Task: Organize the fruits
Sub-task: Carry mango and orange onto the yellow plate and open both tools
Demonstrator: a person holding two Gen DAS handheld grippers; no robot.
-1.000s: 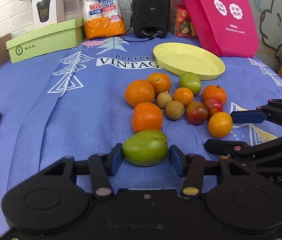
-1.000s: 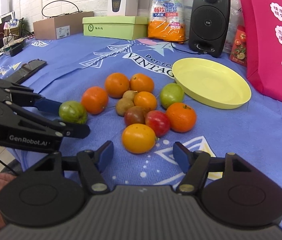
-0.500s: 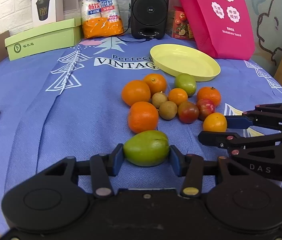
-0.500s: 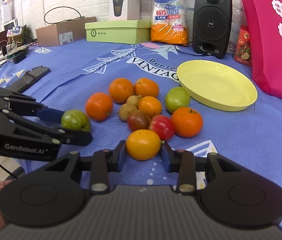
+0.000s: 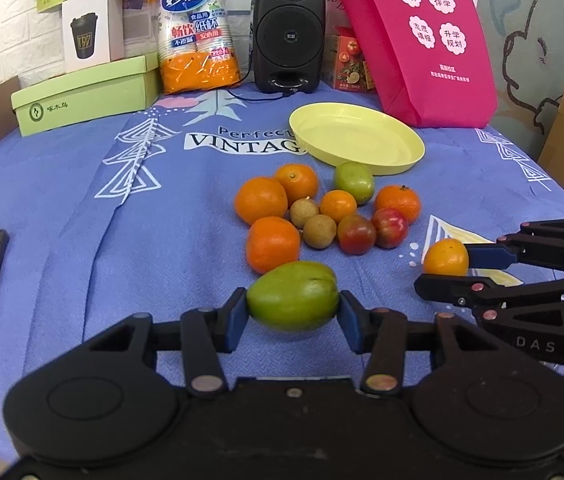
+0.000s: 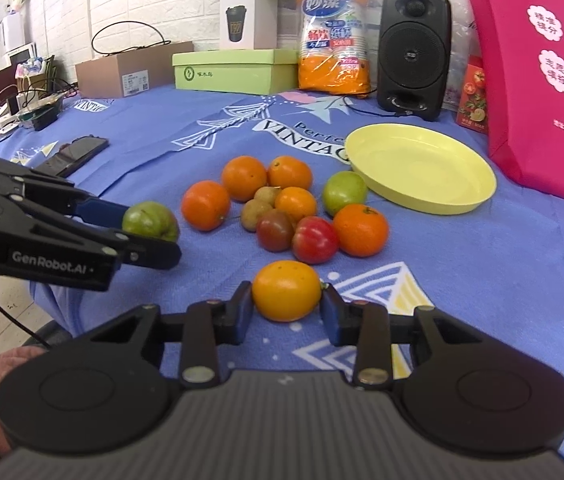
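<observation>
On my left, the left gripper (image 5: 293, 314) pinches the large green mango-shaped fruit (image 5: 293, 296) between both blue pads, near the table edge. Beyond it lies the cluster of oranges and small fruits (image 5: 324, 210) on the blue cloth-covered table (image 5: 161, 216); far off sits the pale yellow round plate (image 5: 356, 138). On my right, the right gripper (image 6: 286, 314) clamps the yellow-orange round citrus (image 6: 286, 290)
</observation>
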